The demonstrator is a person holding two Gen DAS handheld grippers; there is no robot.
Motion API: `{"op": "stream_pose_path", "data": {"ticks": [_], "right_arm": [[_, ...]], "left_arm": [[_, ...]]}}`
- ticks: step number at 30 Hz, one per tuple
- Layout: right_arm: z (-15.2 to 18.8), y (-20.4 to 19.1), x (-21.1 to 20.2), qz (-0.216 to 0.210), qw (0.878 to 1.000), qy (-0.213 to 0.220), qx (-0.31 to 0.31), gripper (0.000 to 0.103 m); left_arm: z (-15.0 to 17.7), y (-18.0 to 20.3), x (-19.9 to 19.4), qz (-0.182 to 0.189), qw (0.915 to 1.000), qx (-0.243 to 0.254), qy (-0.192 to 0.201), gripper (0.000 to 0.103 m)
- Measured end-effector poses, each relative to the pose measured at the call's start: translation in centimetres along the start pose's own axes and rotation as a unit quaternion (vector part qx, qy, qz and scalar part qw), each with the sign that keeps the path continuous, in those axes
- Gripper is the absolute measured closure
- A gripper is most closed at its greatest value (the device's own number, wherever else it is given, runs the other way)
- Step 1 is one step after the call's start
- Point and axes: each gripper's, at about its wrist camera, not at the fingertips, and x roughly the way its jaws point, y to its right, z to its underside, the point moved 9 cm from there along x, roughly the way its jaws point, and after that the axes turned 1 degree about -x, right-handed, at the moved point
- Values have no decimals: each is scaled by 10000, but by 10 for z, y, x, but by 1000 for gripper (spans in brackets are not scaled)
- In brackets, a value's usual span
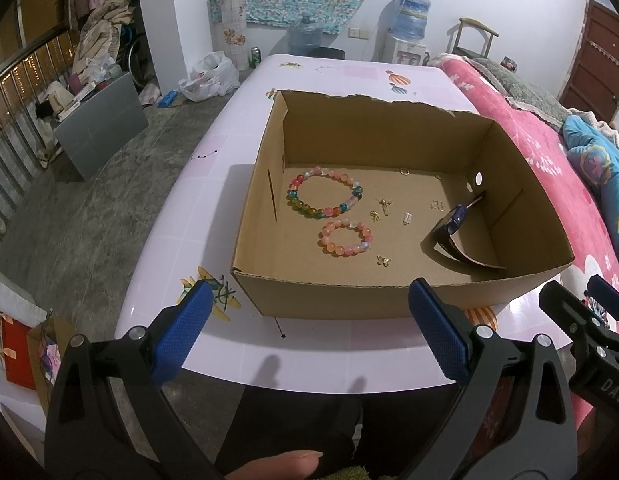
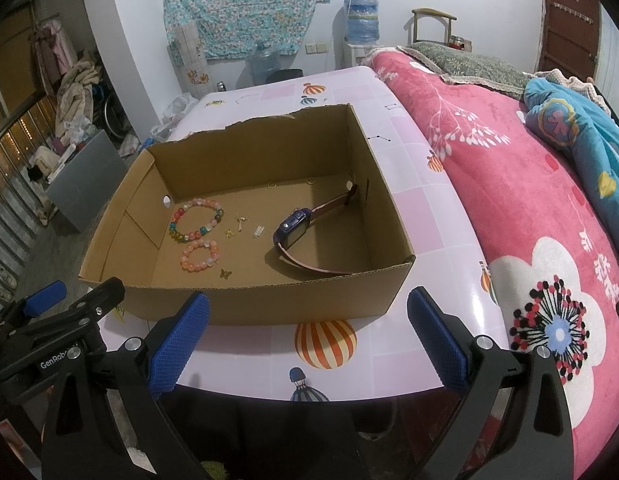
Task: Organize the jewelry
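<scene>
An open cardboard box [image 1: 349, 296] [image 2: 265, 300] stands on the pink table. Inside lie a multicoloured bead bracelet [image 1: 324, 192] [image 2: 196, 220], a smaller pink bead bracelet [image 1: 345, 237] [image 2: 200, 255], several tiny gold charms [image 1: 383, 261] [image 2: 226, 273] and a blue watch with a pink strap [image 1: 455, 224] [image 2: 295, 227]. My left gripper [image 1: 311, 334] is open, hovering before the box's near wall. My right gripper [image 2: 309, 338] is open too, at the table's front edge, nothing between its fingers.
A pink floral blanket [image 2: 509, 184] covers a bed right of the table [image 1: 309, 352]. Floor with a grey box [image 1: 101, 128], clutter and a railing lies to the left. A person's thumb [image 1: 277, 466] shows at the bottom.
</scene>
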Motion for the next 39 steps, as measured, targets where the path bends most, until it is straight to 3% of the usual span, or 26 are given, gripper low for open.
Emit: {"op": "stream_pose_path", "data": {"ticks": [13, 28, 34, 39], "right_arm": [[0, 1, 0, 22, 10000, -11, 15, 7], [12, 37, -22, 199, 9992, 170, 294, 7], [31, 84, -37, 547, 9970, 271, 468, 7], [66, 165, -51, 1120, 9887, 234, 969, 7]], "left_arm": [[2, -1, -2, -50, 9999, 107, 41, 8], [31, 32, -4, 366, 9977, 519, -236, 8], [46, 54, -16, 543, 9954, 785, -118, 8], [57, 69, -17, 659, 9933, 950, -88, 8]]}}
